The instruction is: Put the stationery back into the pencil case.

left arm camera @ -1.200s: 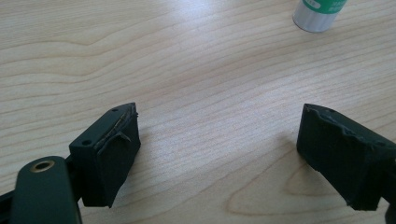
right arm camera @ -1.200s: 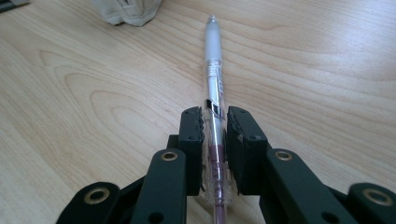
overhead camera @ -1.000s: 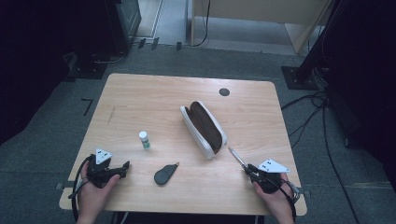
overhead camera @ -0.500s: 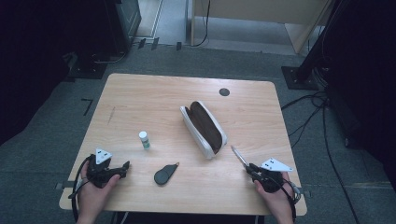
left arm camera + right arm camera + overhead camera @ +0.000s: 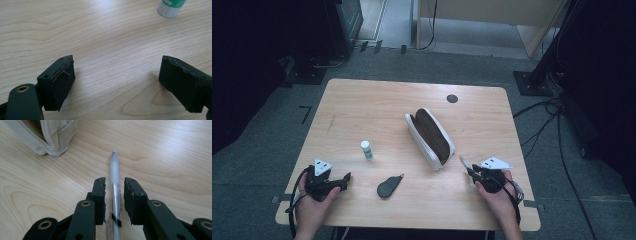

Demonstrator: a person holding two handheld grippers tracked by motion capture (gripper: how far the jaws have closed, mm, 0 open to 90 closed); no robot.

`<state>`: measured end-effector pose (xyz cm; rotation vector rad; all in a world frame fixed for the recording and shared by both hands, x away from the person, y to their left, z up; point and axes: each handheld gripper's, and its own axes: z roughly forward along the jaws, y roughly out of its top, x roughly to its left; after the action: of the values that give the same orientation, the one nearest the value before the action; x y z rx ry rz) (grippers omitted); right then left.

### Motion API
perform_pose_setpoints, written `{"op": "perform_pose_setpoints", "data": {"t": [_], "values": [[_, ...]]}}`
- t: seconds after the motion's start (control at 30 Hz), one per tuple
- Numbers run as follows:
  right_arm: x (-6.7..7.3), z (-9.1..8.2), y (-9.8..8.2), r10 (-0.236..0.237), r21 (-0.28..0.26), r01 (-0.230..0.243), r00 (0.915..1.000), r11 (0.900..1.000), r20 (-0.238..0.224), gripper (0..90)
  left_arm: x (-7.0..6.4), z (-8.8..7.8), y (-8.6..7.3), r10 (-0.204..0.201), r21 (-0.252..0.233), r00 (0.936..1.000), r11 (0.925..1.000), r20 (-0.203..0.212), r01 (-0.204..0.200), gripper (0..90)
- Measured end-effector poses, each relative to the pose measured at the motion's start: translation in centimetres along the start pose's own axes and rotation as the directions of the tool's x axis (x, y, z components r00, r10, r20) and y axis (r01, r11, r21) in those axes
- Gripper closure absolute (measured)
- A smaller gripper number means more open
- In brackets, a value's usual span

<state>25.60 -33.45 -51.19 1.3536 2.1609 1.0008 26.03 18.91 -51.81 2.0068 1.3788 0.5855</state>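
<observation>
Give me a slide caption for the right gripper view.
Right gripper, jaws just opening around a clear pen, beside a beige pouch.

On my feed the table [image 5: 362,107] is pale wood with wavy grain. The pouch [image 5: 430,137] is off-white outside and dark brown inside. The small bottle [image 5: 367,150] is white with a green label. I see a frosted, clear pen [image 5: 115,182] with a black band, a black flat oval piece [image 5: 389,187], and black gripper jaws.
</observation>
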Motion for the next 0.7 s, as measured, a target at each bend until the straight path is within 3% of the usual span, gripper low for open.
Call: {"op": "perform_pose_setpoints", "data": {"t": [0.23,0.33,0.53,0.7], "values": [[-0.1,1.0,1.0,-0.003,0.042,0.004,0.9998,0.999,-0.021,76.0,0.0,0.0,0.0,0.0,0.0,1.0,1.0,0.0,0.0,13.3],[0.2,1.2,0.8,-0.02,0.057,0.02,0.9998,0.998,0.001,78.5,0.0,0.0,0.0,0.0,0.0,1.0,1.0,0.0,0.0,13.3],[-0.1,1.1,0.1,-0.024,0.006,0.024,0.9997,1.0,-0.009,78.6,0.0,0.0,0.0,0.0,0.0,1.0,1.0,0.0,0.0,13.3],[0.1,1.0,0.4,-0.026,0.035,0.026,0.9996,0.999,-0.011,75.6,0.0,0.0,0.0,0.0,0.0,1.0,1.0,0.0,0.0,13.3]]}}
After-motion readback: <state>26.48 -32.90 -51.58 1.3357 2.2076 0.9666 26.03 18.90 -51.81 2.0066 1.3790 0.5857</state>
